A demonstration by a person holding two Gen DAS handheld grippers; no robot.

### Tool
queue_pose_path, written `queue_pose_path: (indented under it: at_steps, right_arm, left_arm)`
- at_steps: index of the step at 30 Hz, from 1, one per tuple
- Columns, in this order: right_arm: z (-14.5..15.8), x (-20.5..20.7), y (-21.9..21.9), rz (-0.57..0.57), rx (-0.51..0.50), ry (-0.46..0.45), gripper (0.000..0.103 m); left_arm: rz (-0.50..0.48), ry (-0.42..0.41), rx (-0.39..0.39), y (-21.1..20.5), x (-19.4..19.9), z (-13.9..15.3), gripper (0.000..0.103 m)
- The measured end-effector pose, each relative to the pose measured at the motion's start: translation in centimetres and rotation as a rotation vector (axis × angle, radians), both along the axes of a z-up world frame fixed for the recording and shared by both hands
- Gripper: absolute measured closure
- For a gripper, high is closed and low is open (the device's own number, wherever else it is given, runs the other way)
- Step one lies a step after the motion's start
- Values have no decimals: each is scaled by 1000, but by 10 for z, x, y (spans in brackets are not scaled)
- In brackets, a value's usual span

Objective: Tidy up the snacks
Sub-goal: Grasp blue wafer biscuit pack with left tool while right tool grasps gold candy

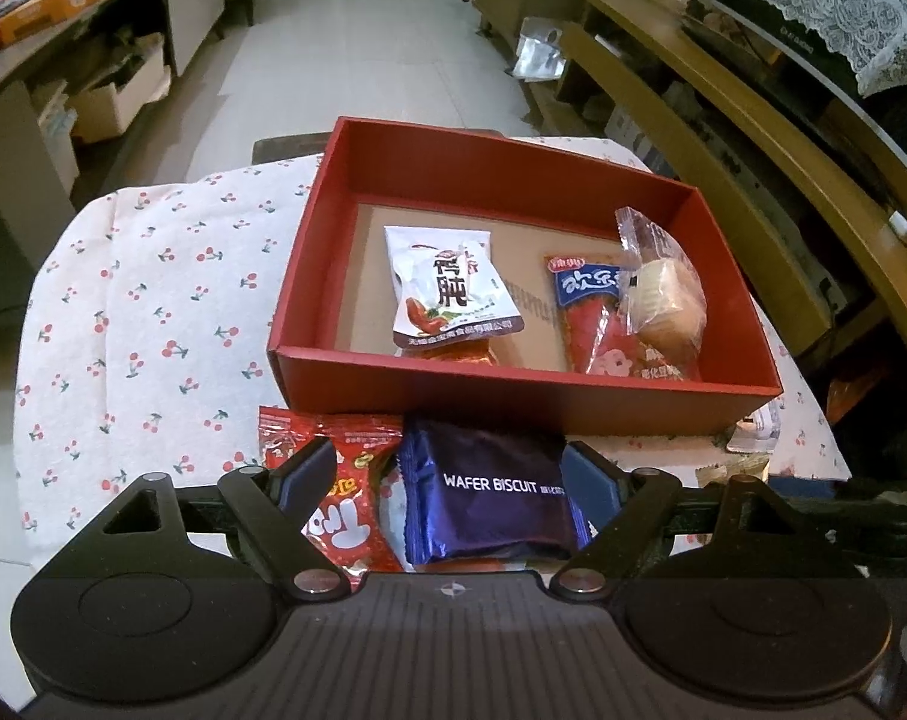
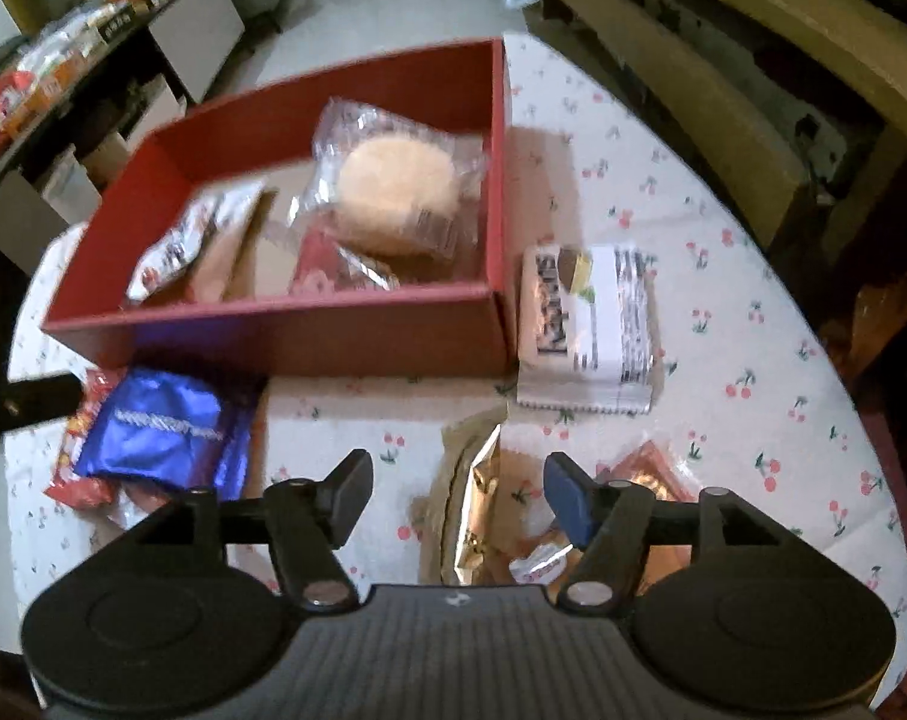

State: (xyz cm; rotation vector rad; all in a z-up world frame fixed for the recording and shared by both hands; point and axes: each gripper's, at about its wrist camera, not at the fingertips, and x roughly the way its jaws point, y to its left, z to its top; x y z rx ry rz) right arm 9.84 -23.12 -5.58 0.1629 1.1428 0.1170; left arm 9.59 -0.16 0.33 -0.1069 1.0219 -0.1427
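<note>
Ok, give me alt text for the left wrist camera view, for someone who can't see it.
An open pair of tongs hangs over a purple wafer biscuit packet and a red candy wrapper on a cherry-print tablecloth. Just beyond sits a red box holding a white snack pouch, a red-and-blue packet and a clear-wrapped cake.

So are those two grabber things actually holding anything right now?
Nothing is held. The left gripper stands open around the purple wafer biscuit pack without clearly pressing it; the right gripper hangs open over a gold wrapper.
</note>
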Motion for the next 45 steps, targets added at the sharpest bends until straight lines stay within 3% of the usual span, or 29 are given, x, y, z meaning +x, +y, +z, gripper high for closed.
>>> queue_pose_path:
  at_steps: [4, 5, 6, 8, 11, 12, 16, 22, 30, 32, 36, 45]
  right_arm:
    - [-8, -1, 17, 60, -78, -4, 38]
    - [-9, -2, 26, 91, -107, -15, 42]
    - [-11, -4, 34, 120, -122, -20, 55]
    - [-12, -6, 45, 155, -156, -38, 62]
    - [-6, -7, 46, 181, -50, -33, 84]
    - [-5, -7, 45, 180, -51, -37, 86]
    - [-4, -7, 32, 151, -16, -29, 87]
    - [10, -16, 12, 118, 116, -48, 87]
    - [17, -19, 16, 152, 152, -44, 87]
    - [16, -19, 17, 162, 154, -37, 87]
    - [11, -18, 21, 168, 151, -15, 87]
    - [13, -22, 20, 175, 161, -12, 86]
  left_arm:
    - [4, 1, -1, 2, 0, 0, 16]
    - [3, -1, -1, 2, 0, 1, 16]
    - [2, -2, 0, 2, 0, 1, 16]
    - [3, 0, 1, 2, 0, 0, 16]
    - [1, 4, 7, 3, 0, -1, 16]
    - [3, 8, 11, 4, 0, -2, 16]
    - [7, 25, 19, 4, 2, -8, 16]
    - [-48, 36, 22, -12, 6, -13, 16]
    - [-357, 26, 142, -51, 29, -23, 16]
    - [-424, 58, 159, -55, 37, -32, 16]
    - [-452, 118, 156, -52, 42, -53, 14]
    - [-555, 199, 43, -43, -22, -40, 10]
